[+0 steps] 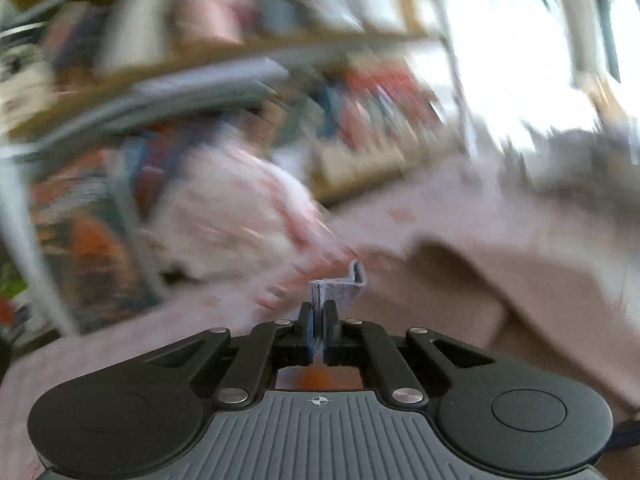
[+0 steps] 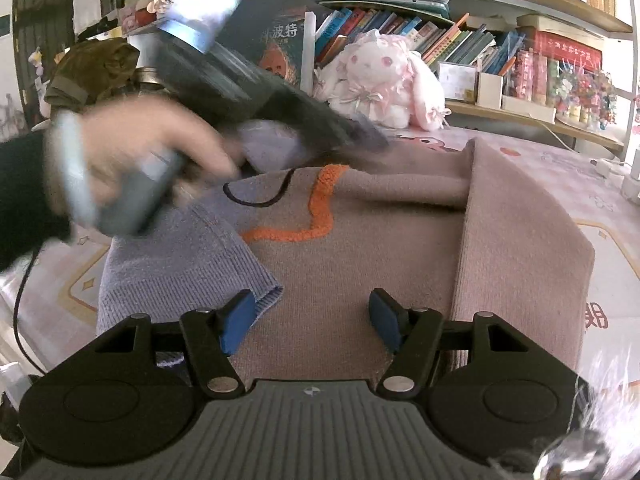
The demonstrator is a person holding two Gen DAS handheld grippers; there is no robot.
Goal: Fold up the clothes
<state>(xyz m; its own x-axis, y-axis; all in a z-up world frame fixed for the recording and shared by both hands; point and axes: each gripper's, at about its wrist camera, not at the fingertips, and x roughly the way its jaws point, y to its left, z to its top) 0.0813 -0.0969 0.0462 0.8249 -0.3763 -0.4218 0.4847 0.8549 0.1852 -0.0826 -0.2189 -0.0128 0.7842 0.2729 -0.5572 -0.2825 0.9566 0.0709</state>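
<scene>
A beige-pink knit sweater (image 2: 360,248) with an orange line pattern and lavender-blue ribbed sleeves (image 2: 180,264) lies partly folded on the table. My left gripper (image 1: 319,312) is shut on a lavender ribbed piece of the sweater (image 1: 338,288); its view is motion-blurred. In the right wrist view the left gripper (image 2: 364,132), blurred, is held by a hand above the sweater's far side. My right gripper (image 2: 312,320) is open and empty, low over the sweater's near part, its left pad (image 2: 236,320) beside the lavender cuff.
The table has a pale pink patterned cover (image 2: 600,208). A pink-and-white plush rabbit (image 2: 380,80) sits at its far edge. Behind stand shelves of books (image 2: 440,40) and boxes. A black cable (image 2: 24,312) hangs at the left.
</scene>
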